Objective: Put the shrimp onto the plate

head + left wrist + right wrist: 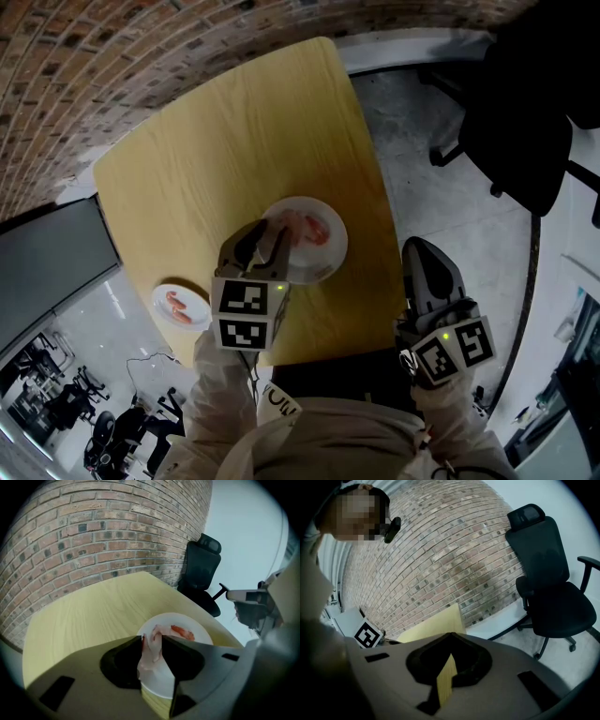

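1. Nearest to the person, at the near right, the right gripper (448, 637) is beyond the edge of the wooden table (225, 150) and over the floor. Its two jaws are pressed together at the tips and nothing is between them.
2. At the near left corner of the table stands a small plate (161, 292), well apart from both grippers. One orange shrimp (178, 306) lies on it.
3. A little farther, the left gripper (152, 641) points steeply down over the near left part of the large plate (314, 264), which stands at the middle of the table. Its jaws are pinching a pale shrimp (150, 657), one jaw on each side of it. The shrimp hangs over the plate; whether it touches the plate, I cannot tell.
4. Just beyond the jaws, a red shrimp (317, 230) lies on the far part of the large plate.
5. Behind the far edge of the table is a brick wall (141, 56). At the far right, a black office chair (520, 122) stands on the floor, apart from the table.
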